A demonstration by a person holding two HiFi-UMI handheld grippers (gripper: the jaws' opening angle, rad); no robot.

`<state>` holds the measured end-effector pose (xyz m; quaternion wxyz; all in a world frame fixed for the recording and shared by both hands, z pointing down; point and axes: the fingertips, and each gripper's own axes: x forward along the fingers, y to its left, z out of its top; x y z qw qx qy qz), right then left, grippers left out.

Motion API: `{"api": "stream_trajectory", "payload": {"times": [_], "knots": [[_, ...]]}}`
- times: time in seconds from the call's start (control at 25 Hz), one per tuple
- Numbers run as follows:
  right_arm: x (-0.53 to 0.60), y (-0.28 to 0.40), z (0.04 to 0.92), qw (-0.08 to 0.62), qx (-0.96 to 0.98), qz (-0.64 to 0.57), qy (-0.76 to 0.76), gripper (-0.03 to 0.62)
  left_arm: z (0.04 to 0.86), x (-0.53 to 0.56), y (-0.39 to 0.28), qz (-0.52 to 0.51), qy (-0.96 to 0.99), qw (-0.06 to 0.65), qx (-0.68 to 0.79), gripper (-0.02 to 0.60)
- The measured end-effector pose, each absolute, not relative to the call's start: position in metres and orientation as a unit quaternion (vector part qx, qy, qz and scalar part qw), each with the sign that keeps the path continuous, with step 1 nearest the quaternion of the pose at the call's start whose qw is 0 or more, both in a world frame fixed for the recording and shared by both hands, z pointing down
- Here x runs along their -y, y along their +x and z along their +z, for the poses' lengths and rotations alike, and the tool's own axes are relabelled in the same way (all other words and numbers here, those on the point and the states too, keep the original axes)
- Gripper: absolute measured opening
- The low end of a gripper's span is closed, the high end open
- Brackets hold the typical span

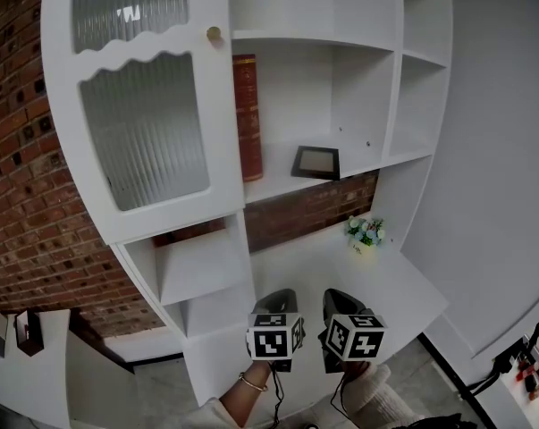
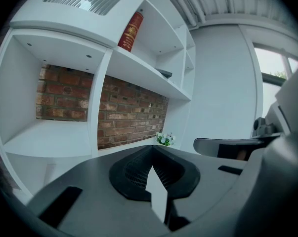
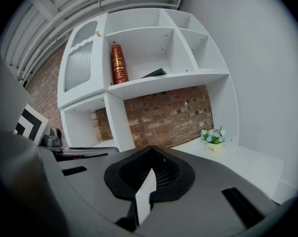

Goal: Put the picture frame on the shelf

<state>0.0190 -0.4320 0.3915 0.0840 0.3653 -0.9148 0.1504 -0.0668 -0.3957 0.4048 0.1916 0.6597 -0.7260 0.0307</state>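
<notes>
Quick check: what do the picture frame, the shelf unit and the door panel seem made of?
Picture frame: dark matte border, probably wood or plastic; whether it is glazed I cannot tell.
Shelf unit: smooth white board, painted or laminated, no visible grain.
Door panel: ribbed translucent glass or acrylic, vertical flutes catching light.

The head view looked from above and steeply down at the white shelf unit (image 1: 278,181). It stood back far enough to take in most of the unit, with the left tool (image 1: 278,298) and the right tool (image 1: 337,295) side by side at its bottom edge. The left gripper view rode low on its tool and faced up along the unit toward the grey wall (image 2: 223,83). The right gripper view faced the unit more squarely from below and took in more of it. All three shared the red book (image 1: 248,119), the picture frame (image 1: 315,162) and the flower pot (image 1: 366,233). Each gripper view caught the other tool at its edge.
</notes>
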Motion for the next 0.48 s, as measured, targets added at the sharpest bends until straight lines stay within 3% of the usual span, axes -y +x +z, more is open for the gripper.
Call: {"api": "stream_trajectory", "payload": {"times": [0.48], "knots": [[0.435,0.0257,0.3914,0.086,0.916,0.147,0.362,0.023,0.4058,0.3991,-0.0589,0.035,0.66,0.192,0.726,0.008]]}}
